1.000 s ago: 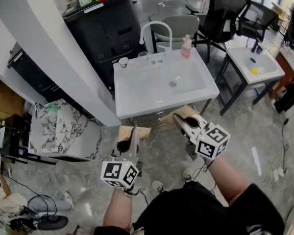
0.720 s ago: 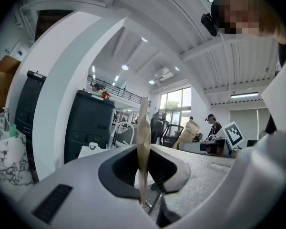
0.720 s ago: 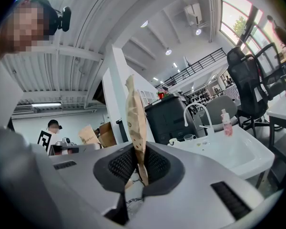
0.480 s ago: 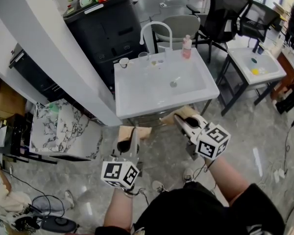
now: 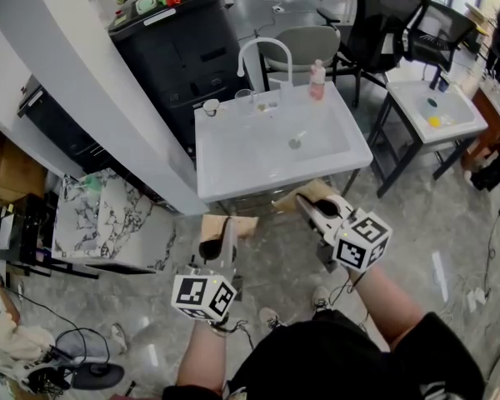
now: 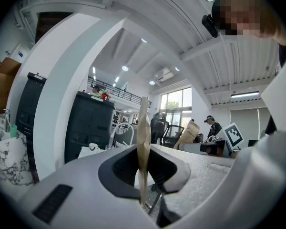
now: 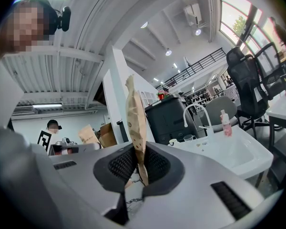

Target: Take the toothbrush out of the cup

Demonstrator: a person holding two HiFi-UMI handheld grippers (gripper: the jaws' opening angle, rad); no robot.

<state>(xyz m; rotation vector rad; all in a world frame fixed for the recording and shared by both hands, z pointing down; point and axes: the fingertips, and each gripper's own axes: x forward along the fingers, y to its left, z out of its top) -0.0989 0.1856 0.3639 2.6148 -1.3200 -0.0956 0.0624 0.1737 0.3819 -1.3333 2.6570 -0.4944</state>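
A white sink (image 5: 233,183) stands ahead of me in the head view. On its back rim are a white cup (image 5: 210,105) and two clear glasses (image 5: 244,97) (image 5: 271,101). The toothbrush is too small to make out. My left gripper (image 5: 224,222) hangs below the sink's front edge, its tan-covered fingertips (image 6: 143,113) pressed together with nothing between them. My right gripper (image 5: 305,197) is held near the sink's front right part, also shut and empty, its tan tips (image 7: 133,99) meeting edge-on. Both are well short of the cups.
A curved white faucet (image 5: 264,47) and a pink bottle (image 5: 317,80) stand at the sink's back. Behind it is a black cabinet (image 5: 179,44), with a white pillar (image 5: 75,82) at the left. Chairs (image 5: 383,15) and a second white table (image 5: 433,111) stand at the right.
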